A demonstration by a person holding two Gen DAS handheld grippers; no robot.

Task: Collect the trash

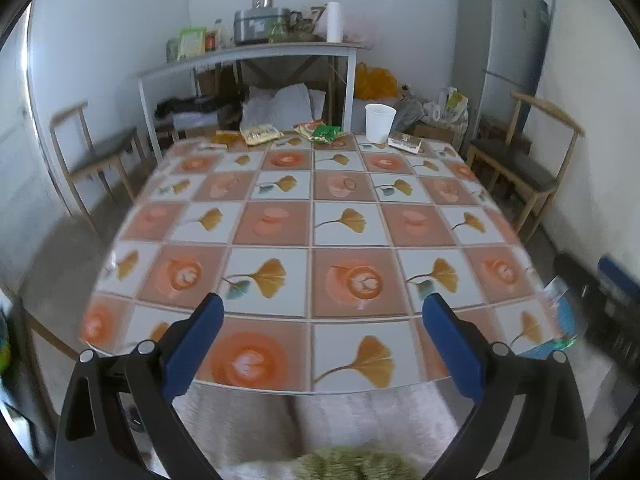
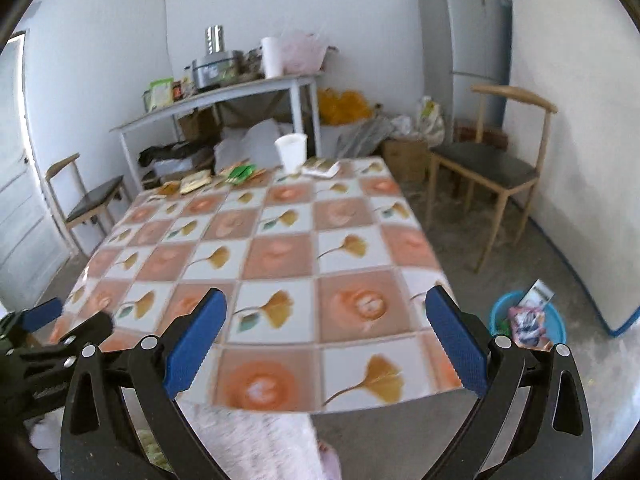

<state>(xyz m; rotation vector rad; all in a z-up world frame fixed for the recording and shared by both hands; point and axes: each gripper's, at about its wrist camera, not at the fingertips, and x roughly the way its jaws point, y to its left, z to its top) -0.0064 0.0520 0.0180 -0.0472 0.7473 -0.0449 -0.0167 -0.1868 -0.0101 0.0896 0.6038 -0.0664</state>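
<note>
Trash lies along the far edge of the patterned table (image 1: 280, 224): a white paper cup (image 1: 379, 123) (image 2: 293, 152), a small box (image 1: 405, 142) (image 2: 320, 167), a green wrapper (image 1: 327, 133) (image 2: 241, 173), a yellow packet (image 1: 261, 135) (image 2: 195, 182) and an orange packet (image 1: 225, 137). On the floor to the table's right stands a blue bin (image 2: 532, 322) holding wrappers. My left gripper (image 1: 322, 336) is open over the near table edge, nothing between its blue pads. My right gripper (image 2: 326, 336) is open and empty above the near right corner. The left gripper (image 2: 44, 320) also shows at the lower left of the right wrist view.
A wooden chair (image 2: 488, 168) stands right of the table and another chair (image 1: 96, 156) left of it. Behind are a grey side table (image 1: 248, 60) with kitchen items, bags and boxes on the floor, and a fridge (image 2: 464, 40). A person's pale trousers (image 1: 320, 420) show below.
</note>
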